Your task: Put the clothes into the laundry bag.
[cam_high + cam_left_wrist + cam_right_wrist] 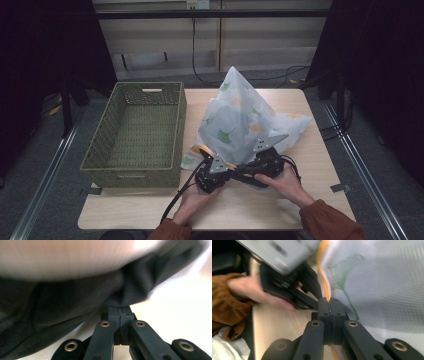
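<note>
Cloth (240, 120), a pale sheer sheet printed with green and yellow leaves and edged in orange, stood in a peak on the table (310, 165), just right of a green woven basket (135, 135) and touching its near right corner. Both grippers met at the cloth's near edge. In the high view the left gripper (212, 172) sat low at the near left corner of the cloth, held by the left hand (192, 197), and the right gripper (262, 162) lay just right of it, held by the right hand (285, 182); the two bodies were almost touching, each with a grey plate on top. A cable (177, 200) trailed from the left gripper toward the near table edge.

In the left gripper view the left gripper's (121, 315) jaws were pressed together, and a dark fold of fabric bunched at their tips, though blur kept me from telling whether any of it was caught between the pads. In the right gripper view the right gripper's (329, 303) jaws were pinched on the cloth's orange hem (324, 277), which ran up out of the seam between them, with the leaf-print cloth (382, 285) spread to the right. The left hand (249, 287) and an orange-brown sleeve (227, 302) showed blurred at that view's left
</note>
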The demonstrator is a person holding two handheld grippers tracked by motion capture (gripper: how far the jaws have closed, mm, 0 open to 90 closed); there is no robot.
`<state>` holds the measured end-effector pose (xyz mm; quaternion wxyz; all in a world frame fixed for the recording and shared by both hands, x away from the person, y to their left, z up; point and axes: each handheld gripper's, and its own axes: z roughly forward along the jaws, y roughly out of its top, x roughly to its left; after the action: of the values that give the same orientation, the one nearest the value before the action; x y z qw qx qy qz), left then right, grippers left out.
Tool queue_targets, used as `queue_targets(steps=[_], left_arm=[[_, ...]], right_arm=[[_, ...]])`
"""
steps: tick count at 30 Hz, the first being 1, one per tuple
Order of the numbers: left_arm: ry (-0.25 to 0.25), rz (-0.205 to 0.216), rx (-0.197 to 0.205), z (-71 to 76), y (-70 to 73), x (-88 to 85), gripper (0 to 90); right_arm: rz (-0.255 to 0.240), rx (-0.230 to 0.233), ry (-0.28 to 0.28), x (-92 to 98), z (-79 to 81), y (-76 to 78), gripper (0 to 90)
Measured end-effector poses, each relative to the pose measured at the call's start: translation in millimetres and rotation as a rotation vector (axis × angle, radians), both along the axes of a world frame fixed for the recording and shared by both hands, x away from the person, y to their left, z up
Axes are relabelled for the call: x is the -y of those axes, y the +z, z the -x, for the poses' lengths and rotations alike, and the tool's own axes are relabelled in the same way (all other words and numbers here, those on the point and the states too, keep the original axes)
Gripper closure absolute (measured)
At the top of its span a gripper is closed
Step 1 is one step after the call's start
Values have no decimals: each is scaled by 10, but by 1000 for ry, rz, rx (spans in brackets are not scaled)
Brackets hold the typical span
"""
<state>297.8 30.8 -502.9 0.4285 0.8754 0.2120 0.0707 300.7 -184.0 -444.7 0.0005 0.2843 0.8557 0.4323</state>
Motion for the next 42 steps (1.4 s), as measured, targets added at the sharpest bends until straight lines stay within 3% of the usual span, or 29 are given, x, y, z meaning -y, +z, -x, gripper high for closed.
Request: queue_targets(steps=[2,5,10,11,13,14,15,16,17,18,19,20,21,22,23,25,26,27,33,34,35,36,39,40,42], left_arm=[[-22,31,6,62,71,-24,900],[-56,67,0,117,138,-43,900],[-126,48,26,228,170,63,900],[-121,58,25,244,174,81,900],[-143,49,27,262,190,115,900],[-161,67,14,261,197,125,900],[-219,113,-32,259,204,132,900],[-238,131,-19,321,242,167,900],[-200,95,38,371,268,224,900],[-185,54,53,349,271,258,900],[-165,44,49,307,260,266,900],[-134,59,46,265,250,229,900],[-143,64,61,242,249,186,900],[-121,97,67,222,222,134,900],[-111,80,66,185,217,92,900],[-82,69,53,136,205,56,758],[-74,26,65,116,212,41,668],[-62,16,62,90,190,49,603],[-12,-70,35,-48,61,93,362],[-14,-88,53,-58,57,98,343],[-15,-80,62,-57,43,119,314],[-32,-109,65,-70,40,124,330],[-7,-109,65,-103,-18,147,339],[-4,-110,78,-124,-21,148,340],[15,-152,124,-143,3,174,341]], right_arm=[[37,-3,-14,-21,-51,-91,893],[46,-5,-40,-31,-123,-157,895],[77,45,-81,-70,-213,-183,896],[89,57,-96,-72,-242,-195,896],[85,54,-107,-56,-290,-207,897],[86,61,-115,-50,-319,-213,897],[88,62,-123,-47,-347,-217,897],[92,61,-133,-42,-366,-221,896],[108,75,-158,-33,-407,-237,896],[109,72,-174,-20,-449,-258,896],[91,53,-192,-1,-482,-272,896],[74,46,-197,10,-481,-260,896],[80,69,-181,8,-434,-199,896],[87,86,-176,9,-398,-158,896],[74,90,-170,36,-363,-110,896],[58,85,-176,77,-356,-93,896],[55,78,-172,86,-365,-101,896],[49,75,-171,87,-371,-111,896],[49,68,-166,74,-378,-133,896],[50,67,-170,76,-377,-132,895],[47,65,-167,77,-378,-132,895],[45,63,-167,74,-377,-133,895],[42,63,-166,74,-384,-138,895],[42,61,-164,72,-382,-137,895],[40,60,-159,70,-377,-135,895]])
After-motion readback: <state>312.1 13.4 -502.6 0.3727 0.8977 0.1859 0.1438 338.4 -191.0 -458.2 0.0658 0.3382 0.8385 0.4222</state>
